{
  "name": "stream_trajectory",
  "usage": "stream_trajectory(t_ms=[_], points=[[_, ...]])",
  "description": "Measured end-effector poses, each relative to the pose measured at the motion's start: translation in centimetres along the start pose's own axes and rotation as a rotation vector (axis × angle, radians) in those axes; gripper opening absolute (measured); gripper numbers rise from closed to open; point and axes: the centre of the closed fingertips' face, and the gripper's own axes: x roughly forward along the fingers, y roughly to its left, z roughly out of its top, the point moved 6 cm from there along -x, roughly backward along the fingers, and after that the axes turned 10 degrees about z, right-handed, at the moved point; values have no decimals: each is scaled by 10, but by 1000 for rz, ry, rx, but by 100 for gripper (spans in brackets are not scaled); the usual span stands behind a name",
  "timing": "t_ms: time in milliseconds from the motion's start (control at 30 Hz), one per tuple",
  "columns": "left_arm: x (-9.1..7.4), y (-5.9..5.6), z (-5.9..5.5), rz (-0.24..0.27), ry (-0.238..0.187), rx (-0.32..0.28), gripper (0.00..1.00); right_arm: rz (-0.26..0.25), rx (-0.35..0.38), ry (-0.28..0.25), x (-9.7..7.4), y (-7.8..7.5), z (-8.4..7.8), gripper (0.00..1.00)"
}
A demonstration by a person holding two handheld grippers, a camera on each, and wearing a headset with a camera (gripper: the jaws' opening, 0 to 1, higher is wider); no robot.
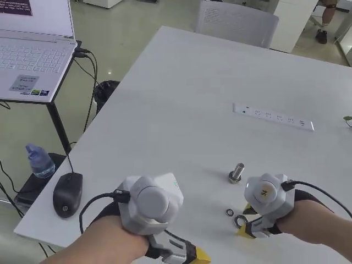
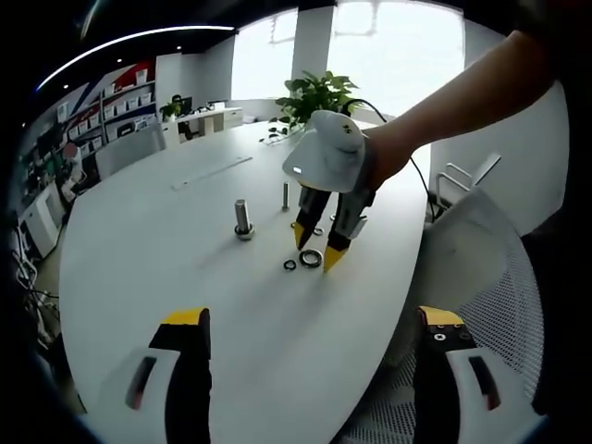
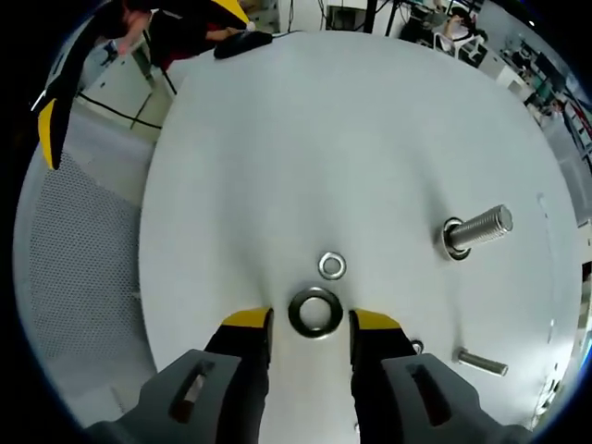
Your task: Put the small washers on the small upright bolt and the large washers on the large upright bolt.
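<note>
right gripper (image 3: 312, 321): jaws spread, empty, straddling the large flat steel washer (image 3: 299, 313), bottom centre of its view
left gripper (image 2: 312, 319): open, empty, way farther off

Long white desk (image 1: 181, 99) with a white power strip (image 1: 273, 117) lying far right. Glossy pale-green floor (image 1: 126, 33). Left: open laptop (image 1: 33, 49) on a black stand; black mouse (image 1: 67, 193) on the desk's near-left corner; bluish bottle (image 1: 40, 161) lower down beside it. Grey mesh chair (image 1: 236, 22) at the far edge. Bright windows (image 2: 277, 46) behind a leafy plant (image 2: 319, 92).
</note>
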Motion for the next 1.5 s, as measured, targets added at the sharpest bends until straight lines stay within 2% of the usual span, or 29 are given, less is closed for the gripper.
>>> stream_trajectory(t_ms=[333,567,767,867,967,1000,1067,1267,1500], points=[[-3,-2,-7,-22,24,21,87,-2,21,74,2,0,7,25],[0,3,-4,-20,8,10,85,-5,31,134,3,-1,9,23],[4,-4,1,-41,-1,15,84,-9,20,172,4,1,12,21],[5,-6,1,-50,15,28,83,-12,36,174,4,0,11,21],[5,-6,1,-44,23,22,82,-7,18,168,3,-1,11,21],[4,-7,2,-44,23,18,81,-6,-36,163,4,-1,11,21],[3,-9,7,-39,11,14,80,0,-25,159,3,-1,10,21],[7,-10,7,-32,24,-16,84,26,-48,166,2,-2,10,21],[8,-9,5,-31,32,-29,90,36,-22,157,-2,-7,4,21]])
